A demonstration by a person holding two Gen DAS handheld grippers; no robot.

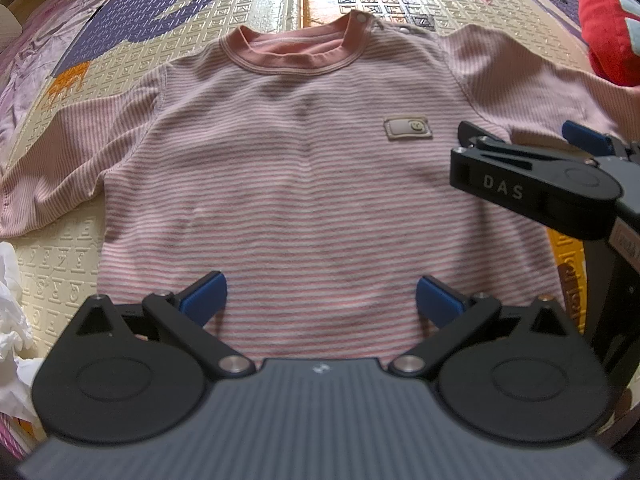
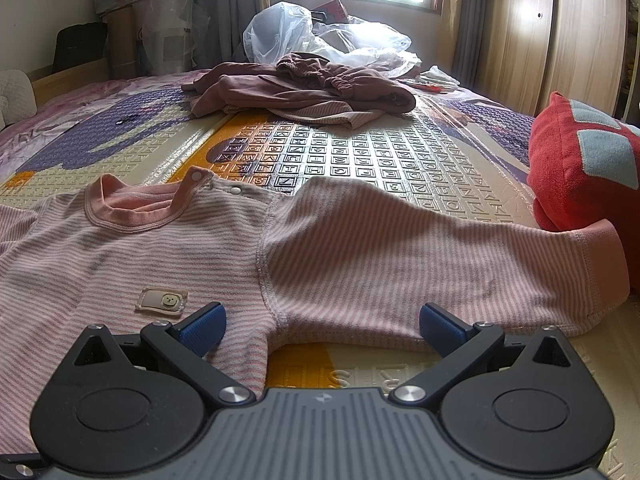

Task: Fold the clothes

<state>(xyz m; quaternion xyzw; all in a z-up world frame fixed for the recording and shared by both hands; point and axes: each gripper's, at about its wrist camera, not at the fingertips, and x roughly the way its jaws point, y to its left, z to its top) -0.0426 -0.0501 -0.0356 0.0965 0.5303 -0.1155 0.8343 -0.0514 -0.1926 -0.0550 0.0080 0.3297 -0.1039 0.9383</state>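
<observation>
A pink-and-white striped long-sleeved shirt [image 1: 304, 184] lies flat, front up, on the patterned play mat [image 1: 276, 4], collar away from me and both sleeves spread out. My left gripper [image 1: 321, 298] hovers open over the shirt's bottom hem, blue pads wide apart with nothing between them. My right gripper [image 1: 528, 136] shows at the right of the left wrist view, open over the shirt's side. In the right wrist view the right gripper [image 2: 322, 322] is open just above the armpit seam, where the right sleeve [image 2: 420, 248] meets the body of the shirt [image 2: 132, 248].
A heap of mauve clothes [image 2: 304, 88] lies farther up the mat, with clear plastic bags [image 2: 320, 36] behind it. A red cushion [image 2: 584, 160] sits by the right sleeve cuff. White crumpled plastic [image 1: 12, 312] lies at the left. A wooden wardrobe [image 2: 560, 32] stands at the right.
</observation>
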